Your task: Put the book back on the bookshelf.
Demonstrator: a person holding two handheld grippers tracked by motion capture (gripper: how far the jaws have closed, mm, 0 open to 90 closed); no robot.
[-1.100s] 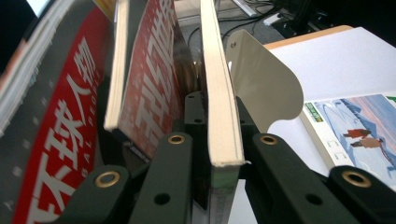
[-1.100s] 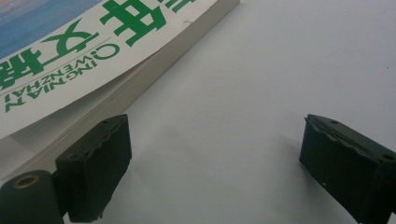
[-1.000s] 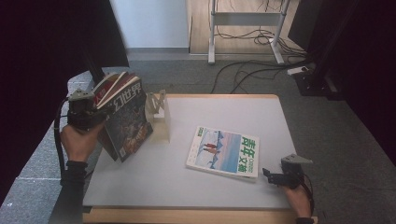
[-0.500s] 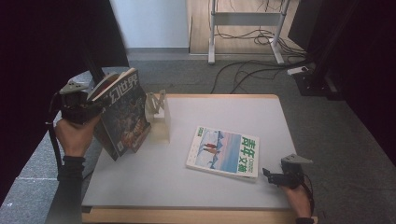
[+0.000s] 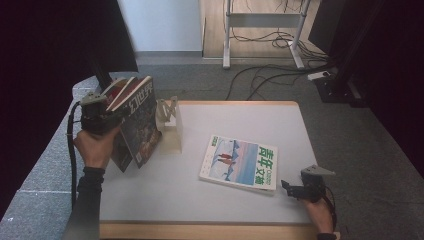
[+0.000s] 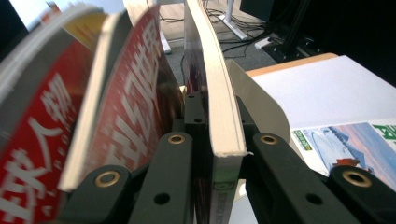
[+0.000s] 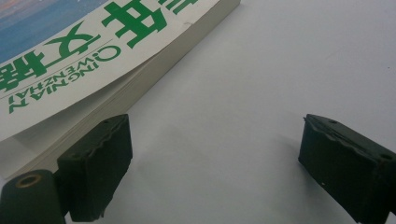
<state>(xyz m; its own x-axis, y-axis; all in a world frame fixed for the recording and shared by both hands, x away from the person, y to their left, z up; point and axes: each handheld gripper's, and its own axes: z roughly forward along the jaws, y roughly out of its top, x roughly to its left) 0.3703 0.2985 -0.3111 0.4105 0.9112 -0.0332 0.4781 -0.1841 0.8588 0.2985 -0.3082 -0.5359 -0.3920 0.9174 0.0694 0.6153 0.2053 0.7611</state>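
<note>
1. A person works at a pale grey worktop [image 5: 250, 127] with a wooden edge, holding 1 claw in each hand.
2. The left claw [image 5: 107, 116] sits at the worktop's left edge, clenched on a stack of 3 glossy magazines with red and dark covers [image 5: 136, 120]. In the left gripper view, the jaws pinch the dark-covered magazine with cream page edges [image 6: 219, 116], while the red covers [image 6: 126, 116] fan loose to the left.
3. The stack stands tilted, its lower corner near the worktop, just beside a cream-coloured upright bookstand [image 5: 170, 127].
4. A white and blue magazine with green Chinese lettering [image 5: 240, 162] lies flat, right of centre.
5. The right claw [image 5: 292, 189] rests at the near right corner, released, with its jaws spread wide and nothing between them. In the right gripper view its left jaw sits just beside that magazine's corner [image 7: 93, 56].
</note>
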